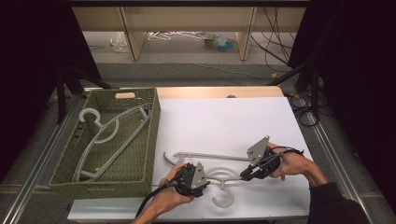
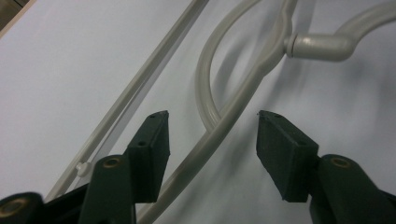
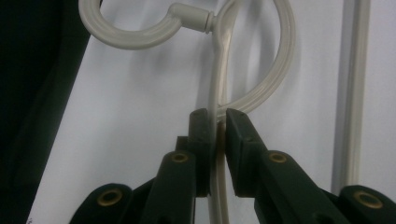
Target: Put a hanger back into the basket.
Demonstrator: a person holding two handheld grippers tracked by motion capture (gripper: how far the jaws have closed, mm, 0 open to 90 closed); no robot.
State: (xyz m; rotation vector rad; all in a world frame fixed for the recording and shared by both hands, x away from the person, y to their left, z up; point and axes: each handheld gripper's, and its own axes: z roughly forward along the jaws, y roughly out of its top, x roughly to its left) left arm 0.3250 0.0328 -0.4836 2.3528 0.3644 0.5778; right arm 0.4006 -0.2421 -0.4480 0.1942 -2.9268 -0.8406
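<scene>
A pale grey plastic hanger (image 1: 211, 156) lies on the white table (image 1: 224, 121) near its front edge, with its hook (image 1: 223, 199) pointing toward me. My left gripper (image 1: 204, 182) stands open at the hanger's left shoulder. In the left gripper view the hanger arm (image 2: 243, 93) runs between the spread jaws of that gripper (image 2: 212, 122) without touching them. My right gripper (image 1: 243, 176) is shut on the right shoulder. In the right gripper view this gripper (image 3: 217, 117) pinches the thin arm (image 3: 218, 70) just below the round loop and the hook (image 3: 135, 37).
A green woven basket (image 1: 152, 135) sits along the table's left side and holds similar hangers (image 1: 109, 135). Bare white surface stretches behind the hanger to the wooden strip (image 1: 219, 92) at the back. Metal rails (image 1: 42, 158) flank the table.
</scene>
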